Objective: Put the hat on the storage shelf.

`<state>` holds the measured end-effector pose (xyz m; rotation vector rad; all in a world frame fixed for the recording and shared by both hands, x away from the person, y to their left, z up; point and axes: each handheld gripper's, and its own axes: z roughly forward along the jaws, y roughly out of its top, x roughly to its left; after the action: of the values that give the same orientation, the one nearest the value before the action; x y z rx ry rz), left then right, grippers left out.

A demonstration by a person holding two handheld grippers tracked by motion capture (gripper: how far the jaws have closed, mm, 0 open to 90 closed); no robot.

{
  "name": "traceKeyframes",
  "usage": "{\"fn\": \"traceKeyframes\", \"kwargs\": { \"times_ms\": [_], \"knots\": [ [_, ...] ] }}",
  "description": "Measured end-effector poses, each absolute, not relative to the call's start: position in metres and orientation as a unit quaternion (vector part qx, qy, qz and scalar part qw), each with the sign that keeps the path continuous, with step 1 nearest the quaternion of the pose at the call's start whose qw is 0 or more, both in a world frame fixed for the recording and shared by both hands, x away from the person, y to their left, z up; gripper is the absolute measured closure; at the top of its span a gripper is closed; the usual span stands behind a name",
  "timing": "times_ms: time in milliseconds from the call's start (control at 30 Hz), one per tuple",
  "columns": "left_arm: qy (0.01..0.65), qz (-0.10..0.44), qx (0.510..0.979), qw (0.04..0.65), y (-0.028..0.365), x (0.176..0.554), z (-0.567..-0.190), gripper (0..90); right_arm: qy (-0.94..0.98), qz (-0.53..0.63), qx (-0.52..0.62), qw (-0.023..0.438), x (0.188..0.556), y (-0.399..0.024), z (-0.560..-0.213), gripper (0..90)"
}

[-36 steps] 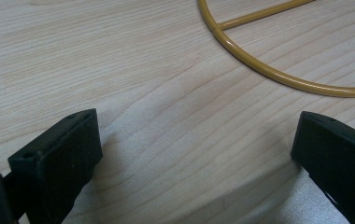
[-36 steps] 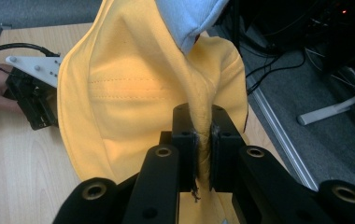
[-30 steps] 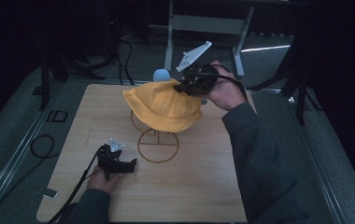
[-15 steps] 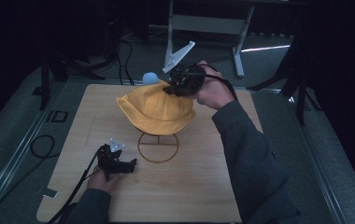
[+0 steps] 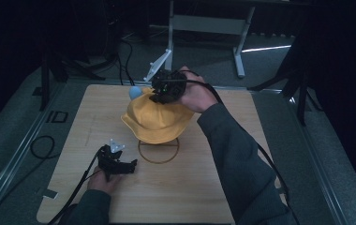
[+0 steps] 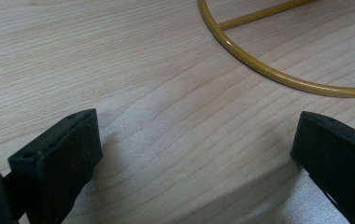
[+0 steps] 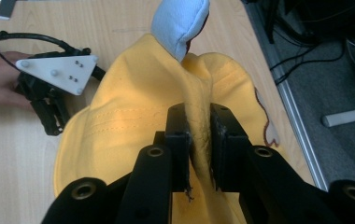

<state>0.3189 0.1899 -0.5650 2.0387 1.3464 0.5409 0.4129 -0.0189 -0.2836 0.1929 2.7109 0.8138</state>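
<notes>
A: Landmark is the gold wire ring lying flat on the wooden table. Where is the yellow hat?

B: Lifted above the ring's far side, clear of the table. The right gripper carries it from the top. In the right gripper view the jaws are closed tight on a pinched fold of the hat's crown fabric, and the brim hangs loose below.

A: The pale blue thing?

B: A soft light-blue pad pokes out past the hat's far left edge, beyond the ring. In the right gripper view it rises just behind the pinched fold. Cannot tell what it is attached to.

A: Left gripper?

B: On the table just left of the ring, toward the person, held by the left hand. Its own view shows the jaws spread wide, bare wood between them, gripping nothing. An arc of the ring and one spoke lie just beyond the jaw tips.
</notes>
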Motion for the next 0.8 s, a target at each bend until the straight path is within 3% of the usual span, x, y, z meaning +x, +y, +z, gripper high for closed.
{"fn": "traceKeyframes", "kwargs": {
  "times_ms": [233,433,600,800],
  "knots": [
    [0.511,0.205,0.773,0.314,0.190,0.319,-0.565,1.9,0.944,0.291,0.065,0.141,0.412,-0.020,-0.280,66.6],
    [0.510,0.205,0.774,0.314,0.190,0.319,-0.565,1.9,0.934,0.313,0.079,0.150,0.413,-0.029,-0.270,63.2],
    [0.511,0.205,0.773,0.315,0.190,0.319,-0.565,1.9,0.932,0.317,0.077,0.156,0.412,-0.029,-0.270,78.1],
    [0.511,0.205,0.773,0.314,0.190,0.319,-0.565,1.9,0.934,0.317,0.064,0.150,0.410,-0.017,-0.280,78.7]
  ]
}}
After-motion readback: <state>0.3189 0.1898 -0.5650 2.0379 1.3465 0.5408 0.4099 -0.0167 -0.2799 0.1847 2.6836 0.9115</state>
